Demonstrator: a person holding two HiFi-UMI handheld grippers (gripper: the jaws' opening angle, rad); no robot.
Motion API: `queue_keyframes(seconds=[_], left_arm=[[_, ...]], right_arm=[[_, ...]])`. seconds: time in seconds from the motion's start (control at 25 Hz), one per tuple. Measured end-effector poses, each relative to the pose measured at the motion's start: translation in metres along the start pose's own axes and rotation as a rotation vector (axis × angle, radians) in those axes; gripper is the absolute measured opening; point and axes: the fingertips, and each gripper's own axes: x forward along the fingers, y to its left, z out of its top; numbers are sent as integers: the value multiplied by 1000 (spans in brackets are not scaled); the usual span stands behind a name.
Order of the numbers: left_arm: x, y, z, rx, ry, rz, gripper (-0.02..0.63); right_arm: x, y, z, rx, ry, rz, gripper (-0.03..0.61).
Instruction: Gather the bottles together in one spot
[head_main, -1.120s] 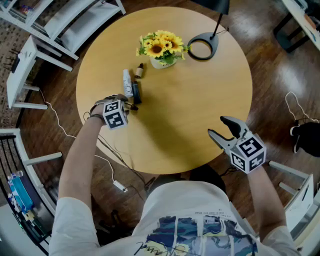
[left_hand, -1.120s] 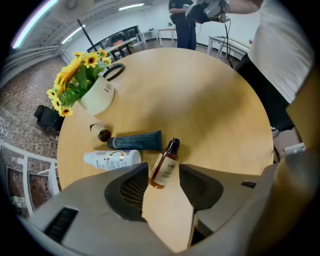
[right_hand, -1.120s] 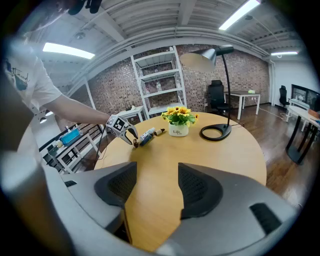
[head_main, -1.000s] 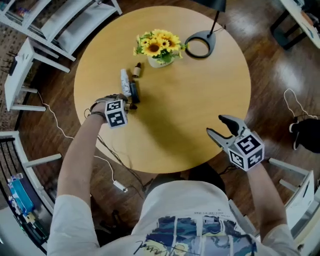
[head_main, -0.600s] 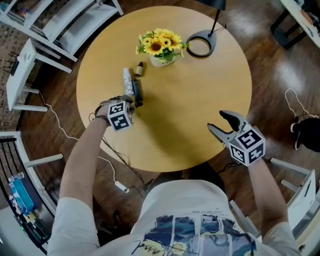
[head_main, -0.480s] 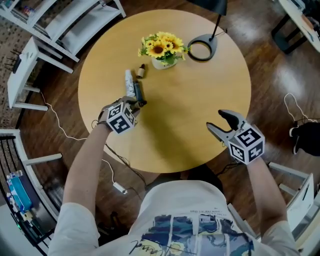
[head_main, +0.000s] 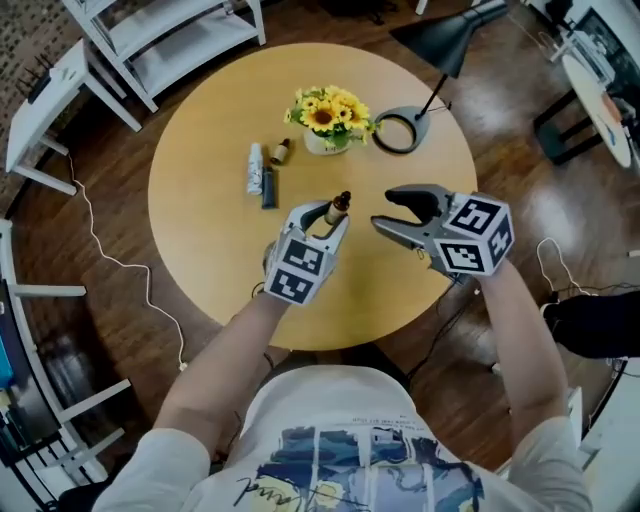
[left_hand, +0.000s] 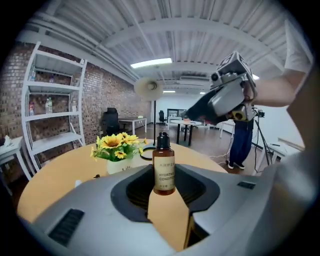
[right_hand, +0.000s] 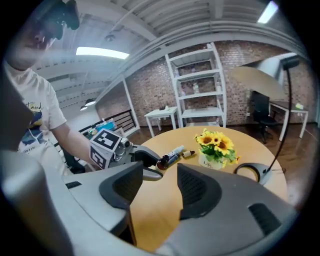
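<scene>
A small amber bottle (head_main: 338, 205) with a black cap stands upright in my left gripper (head_main: 330, 215), which is shut on it above the round wooden table (head_main: 210, 240). Its jaws have just been closing on this bottle (left_hand: 163, 165). My right gripper (head_main: 383, 208) hangs open just to the right, its jaws narrower than before and nothing between them. A white tube (head_main: 255, 167), a dark tube (head_main: 269, 187) and a tiny brown bottle (head_main: 280, 152) lie together at the table's left. In the right gripper view the left gripper (right_hand: 145, 160) holds the bottle (right_hand: 162, 162).
A white pot of sunflowers (head_main: 328, 115) stands at the table's far side, next to the ring base of a black lamp (head_main: 401, 131). White shelving (head_main: 150, 30) and a cable on the wood floor lie beyond the table's left edge.
My left gripper has risen from the tubes at the left with the amber bottle and swung to the table's middle. The right gripper has come up and inward, its jaws narrower.
</scene>
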Motion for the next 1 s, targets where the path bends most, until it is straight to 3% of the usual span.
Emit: queue_keyframes(seconds=[0.28,0.44,0.6,1.0], left_arm=[[5,-34,17,91,-47,31,138],[2,-37,24,95,-76,61,138],[3,-37,23,120,-78,81,138],[9,-31,5,112,-33,61,146]], right_arm=[[23,6,-4,-284,364,177,184],[31,8,-11,-391,495,239,133],[38,8,-20,-432,530,262,97],[44,-5,-28,-509,573,258,94]])
